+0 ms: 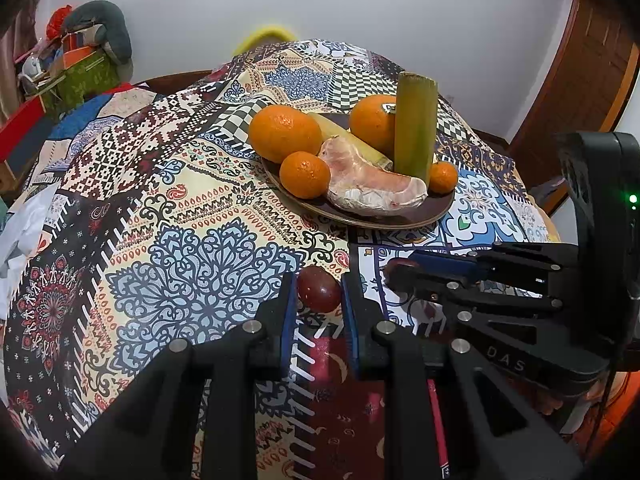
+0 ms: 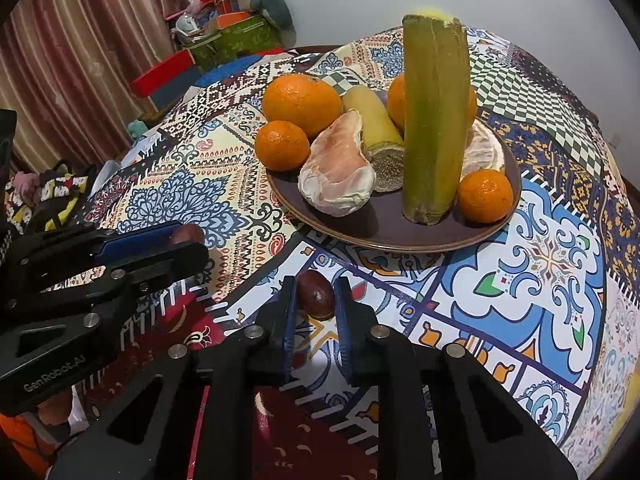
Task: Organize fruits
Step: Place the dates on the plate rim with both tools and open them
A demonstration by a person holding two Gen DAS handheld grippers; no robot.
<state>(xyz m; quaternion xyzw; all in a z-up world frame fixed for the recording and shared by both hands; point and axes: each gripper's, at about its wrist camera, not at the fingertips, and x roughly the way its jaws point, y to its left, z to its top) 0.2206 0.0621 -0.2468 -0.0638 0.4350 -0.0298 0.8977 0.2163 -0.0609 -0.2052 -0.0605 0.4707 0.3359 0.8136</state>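
Observation:
A brown plate (image 1: 436, 210) (image 2: 380, 228) on the patterned cloth holds several oranges (image 1: 285, 133) (image 2: 302, 104), peeled pomelo segments (image 1: 374, 184) (image 2: 338, 168), a banana piece (image 2: 376, 128) and an upright green stalk (image 1: 414, 124) (image 2: 434, 116). My left gripper (image 1: 319, 300) is shut on a dark red grape (image 1: 319, 288), in front of the plate. My right gripper (image 2: 316, 300) is shut on another dark red grape (image 2: 316, 294). The right gripper also shows in the left wrist view (image 1: 404, 270), the left gripper in the right wrist view (image 2: 188, 240).
The table is covered by a patchwork cloth (image 1: 192, 208) (image 2: 540, 264). Boxes and clutter (image 1: 76, 68) (image 2: 232, 20) stand behind at the left by the wall. A wooden door (image 1: 580, 80) is at the right.

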